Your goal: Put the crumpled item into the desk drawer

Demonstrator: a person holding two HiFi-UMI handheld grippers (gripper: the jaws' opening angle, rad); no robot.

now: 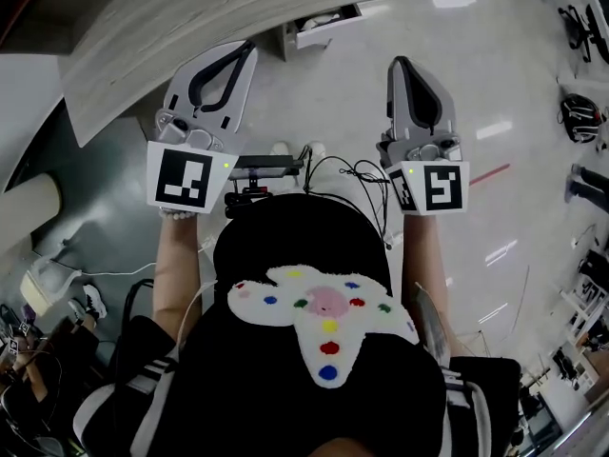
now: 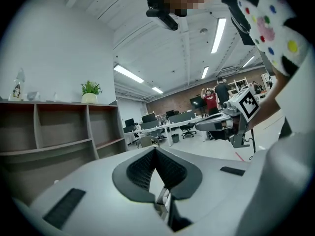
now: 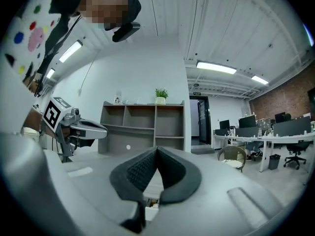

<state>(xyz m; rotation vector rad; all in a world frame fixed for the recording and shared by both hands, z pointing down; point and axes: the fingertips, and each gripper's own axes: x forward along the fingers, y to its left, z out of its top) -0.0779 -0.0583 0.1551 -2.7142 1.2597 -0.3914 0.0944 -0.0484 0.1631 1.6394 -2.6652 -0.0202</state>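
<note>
In the head view my left gripper (image 1: 247, 49) and right gripper (image 1: 399, 64) are both raised in front of the person, side by side above the floor. Each has its jaws closed tip to tip with nothing between them. The left gripper view shows its pads (image 2: 147, 168) meeting at a point, and the right gripper view shows the same for its pads (image 3: 143, 170). A pale drawer unit (image 1: 322, 30) stands open under the wood-grain desk (image 1: 190, 27) ahead; something light lies at its top, too small to identify. I see no crumpled item clearly in any view.
A grey open shelf unit (image 3: 142, 124) with a potted plant (image 3: 160, 95) stands by the wall. Office desks and chairs (image 3: 275, 141) fill the far side, and a person in red (image 2: 210, 99) stands in the distance. Cables hang below the person's hands (image 1: 333, 174).
</note>
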